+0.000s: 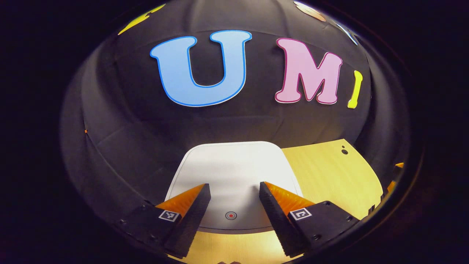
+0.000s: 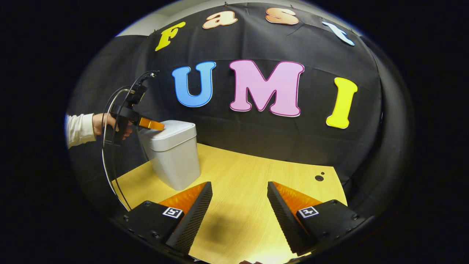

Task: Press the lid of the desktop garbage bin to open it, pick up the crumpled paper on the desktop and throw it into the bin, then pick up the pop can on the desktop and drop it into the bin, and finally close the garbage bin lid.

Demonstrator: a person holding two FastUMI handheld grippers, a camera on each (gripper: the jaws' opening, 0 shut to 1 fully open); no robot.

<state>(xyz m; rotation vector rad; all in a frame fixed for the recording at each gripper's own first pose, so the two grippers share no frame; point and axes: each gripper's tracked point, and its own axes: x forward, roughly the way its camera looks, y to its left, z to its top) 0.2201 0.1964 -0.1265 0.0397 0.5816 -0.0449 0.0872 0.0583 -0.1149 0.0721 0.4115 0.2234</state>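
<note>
Lid (image 1: pixel 234 172) of bin (image 2: pixel 174 157) looks closed; left tool (image 1: pixel 234 190) hangs over it, fingers spread, holding nothing. Right tool (image 2: pixel 240 194) idles open above the counter (image 2: pixel 256 172). Can't tell whether this is opening press or final close.

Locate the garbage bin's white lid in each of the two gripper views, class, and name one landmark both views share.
Left gripper view: the bin lid lies at lower centre, shut, just beyond the left gripper.
Right gripper view: the lid caps the garbage bin at centre left, with the left gripper at its near edge.
Shared landmark: the small dark hole in the wooden desktop.
</note>
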